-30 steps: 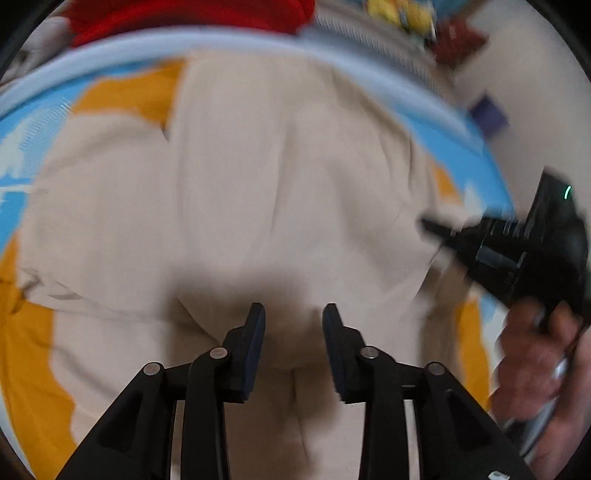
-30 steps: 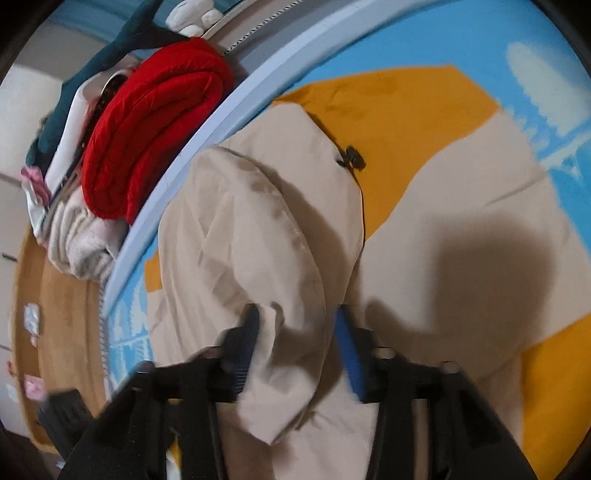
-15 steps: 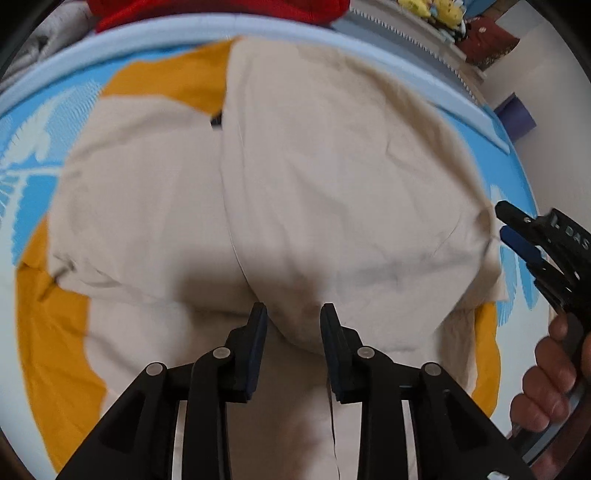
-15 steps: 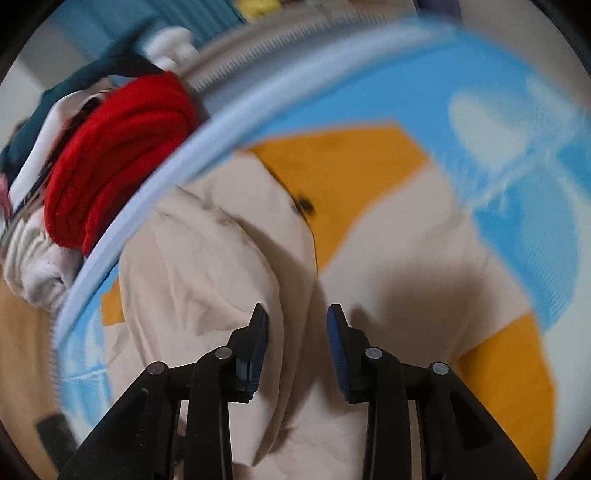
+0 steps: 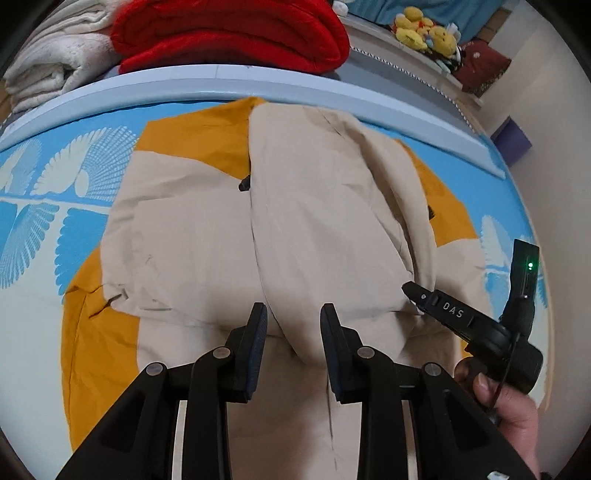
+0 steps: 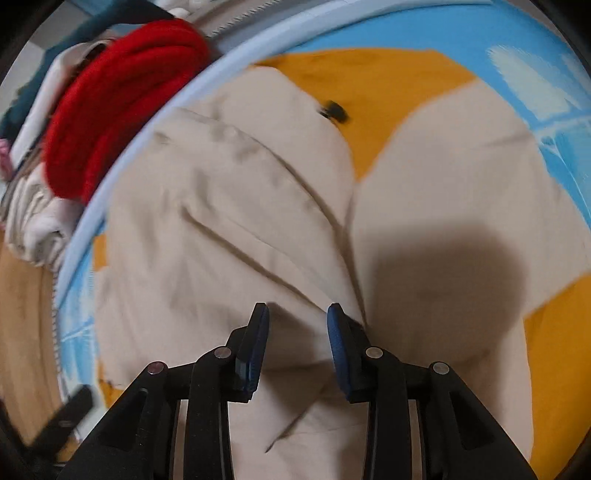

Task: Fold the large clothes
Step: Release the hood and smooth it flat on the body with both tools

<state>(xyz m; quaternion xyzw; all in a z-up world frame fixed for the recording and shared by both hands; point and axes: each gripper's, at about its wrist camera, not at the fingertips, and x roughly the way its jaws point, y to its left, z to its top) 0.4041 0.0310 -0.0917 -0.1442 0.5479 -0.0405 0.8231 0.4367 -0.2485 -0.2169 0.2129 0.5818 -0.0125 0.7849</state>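
A large beige jacket with orange panels (image 5: 207, 236) lies spread on the blue patterned bed cover (image 5: 48, 229). Its right side is folded over the middle as a beige flap (image 5: 325, 206). My left gripper (image 5: 293, 321) hovers open over the flap's near edge, and the cloth lies below the pads, not pinched. In the left wrist view a hand holds my right gripper (image 5: 409, 290), whose tip is at the flap's lower right corner. In its own view the right gripper (image 6: 297, 323) is open above the flap (image 6: 221, 229), with nothing between its fingers.
Beyond the bed's pale blue rim (image 5: 207, 79) are a folded red blanket (image 5: 229, 33) and a cream blanket (image 5: 55, 62). Yellow plush toys (image 5: 424, 33) sit at the far right. Bare wooden floor (image 6: 26, 325) shows left of the bed in the right wrist view.
The left gripper has lifted away from the jacket, so more of the bed shows. The right gripper drew off to the right, then came back to the flap's lower right corner.
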